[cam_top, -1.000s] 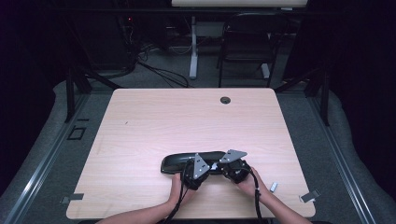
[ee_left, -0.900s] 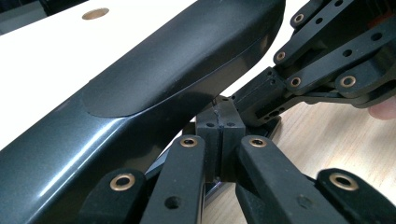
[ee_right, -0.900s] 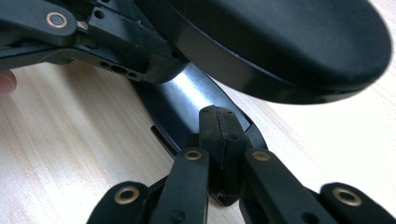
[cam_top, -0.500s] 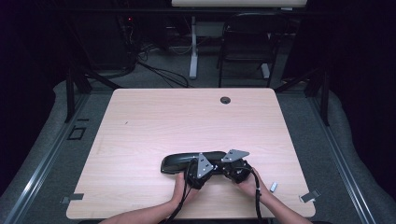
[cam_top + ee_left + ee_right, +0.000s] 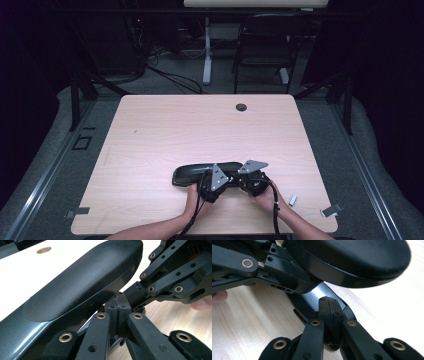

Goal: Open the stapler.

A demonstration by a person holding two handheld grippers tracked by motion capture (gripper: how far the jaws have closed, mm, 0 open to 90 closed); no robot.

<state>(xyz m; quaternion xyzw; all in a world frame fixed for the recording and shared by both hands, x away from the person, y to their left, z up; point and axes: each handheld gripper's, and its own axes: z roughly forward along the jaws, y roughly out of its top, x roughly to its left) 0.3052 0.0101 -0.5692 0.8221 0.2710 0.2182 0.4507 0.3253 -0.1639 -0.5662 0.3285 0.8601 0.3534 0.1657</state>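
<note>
While both grippers sit low over the near part of the table (image 5: 150, 130), each has its jaws pressed together with nothing between them. In the left gripper view the left gripper (image 5: 117, 315) shows its two pads flat against each other, their tips just under the near edge of a long black case (image 5: 75, 290). The case has a lid and a lower shell, and whether the tips touch it I cannot tell. In the right gripper view the right gripper (image 5: 329, 312) is likewise closed, its tips over the glossy lower shell of the case (image 5: 352, 262), beneath the rounded end of the lid.

From above, the case (image 5: 200, 172) lies flat just beyond the two grippers, stretching away to the left of the left gripper (image 5: 212, 181); its right end is tucked between the left gripper and the right gripper (image 5: 252, 181), which are close beside each other. A small grey block (image 5: 293, 201) lies on the table to the right of the right gripper, near the right-hand edge.

Beyond the case the tabletop runs bare to the far edge, where a round cable hole (image 5: 241, 107) sits. Wide bare wood also lies to the left of the left gripper. Behind the hands, little table remains before the near edge.
</note>
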